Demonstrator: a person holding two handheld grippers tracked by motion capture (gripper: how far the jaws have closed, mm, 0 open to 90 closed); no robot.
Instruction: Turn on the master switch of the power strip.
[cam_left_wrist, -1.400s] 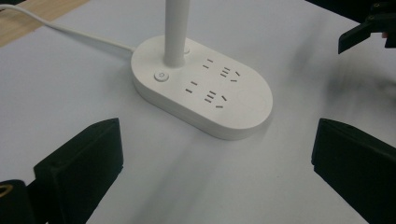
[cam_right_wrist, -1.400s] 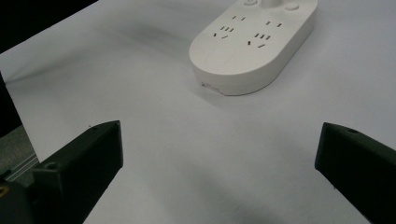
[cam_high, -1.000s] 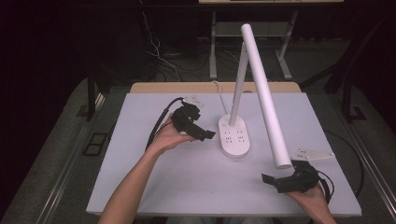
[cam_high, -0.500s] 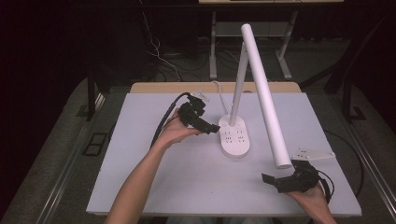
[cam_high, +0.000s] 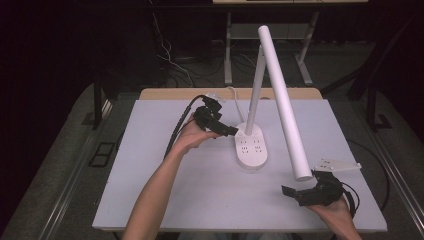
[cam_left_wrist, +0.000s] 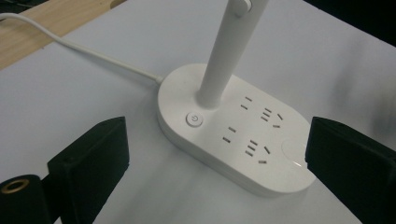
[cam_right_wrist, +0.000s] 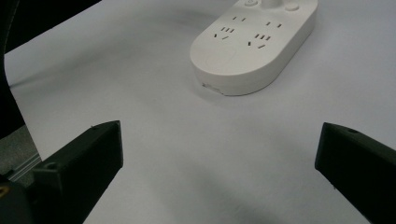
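Jaws on your left gripper (cam_left_wrist: 215, 172) are spread wide with nothing between the pads, and the lamp base (cam_left_wrist: 233, 135) sits right ahead of them, its near rim reaching into the gap. Power button (cam_left_wrist: 194, 119) is just past the left jaw's tip, on the side of the base closer to that jaw, with the stem (cam_left_wrist: 219, 60) rising right behind it. Sockets run across toward the right jaw. Cord (cam_left_wrist: 79, 49) leaves the far end of the base and trails off beyond the left jaw. From above, your left gripper (cam_high: 226, 131) has its tips just beside the base (cam_high: 252, 150), can't tell if they touch it.

Your right gripper (cam_right_wrist: 215, 177) is also wide open, nothing but bare table (cam_right_wrist: 187, 154) between the jaws. Base (cam_right_wrist: 252, 46) is well ahead of them, roughly centered on the gap. From above, that gripper (cam_high: 295, 192) sits near your edge of the table, with the end of the lamp head (cam_high: 282, 100) hanging just above and beyond it.
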